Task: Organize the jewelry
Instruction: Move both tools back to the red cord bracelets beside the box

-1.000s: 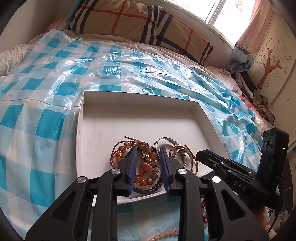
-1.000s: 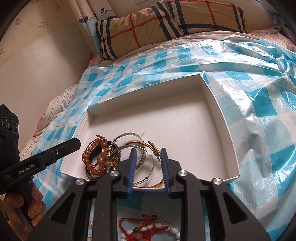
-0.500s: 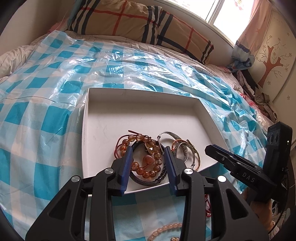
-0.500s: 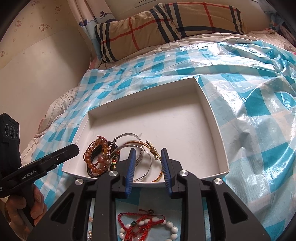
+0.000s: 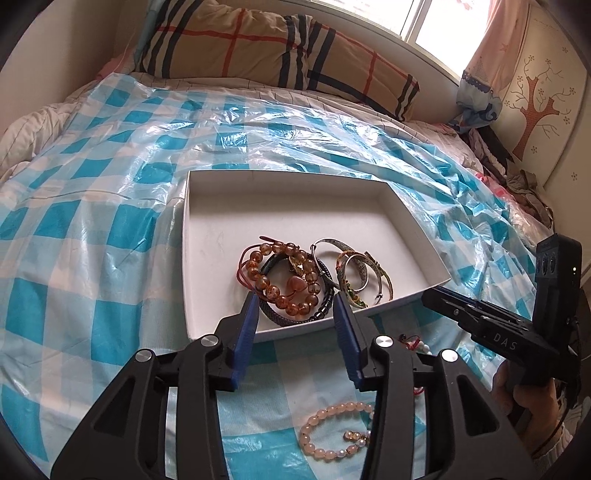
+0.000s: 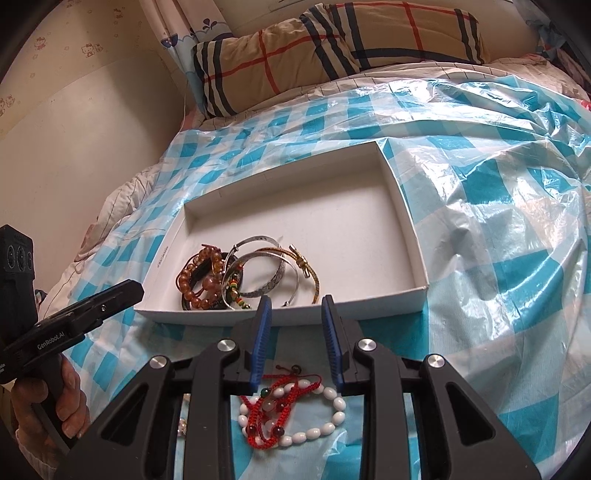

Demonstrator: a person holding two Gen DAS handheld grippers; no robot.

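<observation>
A white tray [image 5: 280,214] lies on the blue-checked plastic sheet. In its near part are an amber bead bracelet [image 5: 295,284], a black braided bracelet [image 5: 280,318] and silver and gold bangles [image 5: 356,275]. My left gripper [image 5: 295,301] hovers just above the tray's near edge. Its jaws are opening, and the pads touch nothing. My right gripper [image 6: 295,301] stands partly open at the tray's [image 6: 406,229] near wall, with nothing between its fingers. Below it a red-cord and white-bead bracelet [image 6: 295,413] rests on the sheet. A pink bead bracelet [image 5: 332,428] lies under the left gripper.
A plaid pillow [image 5: 280,48] lies at the bed's head, below a window [image 5: 439,26]. A wall [image 6: 74,129] runs along the bed's left side, and clothes [image 5: 517,177] are piled at the right. The far half of the tray holds nothing. A hand [image 6: 70,398] holds the left gripper's handle.
Both grippers have drawn back from the tray toward its near edge. The left jaws have widened and no longer straddle the amber bracelet, which stays in the tray. The right jaws keep their gap.
</observation>
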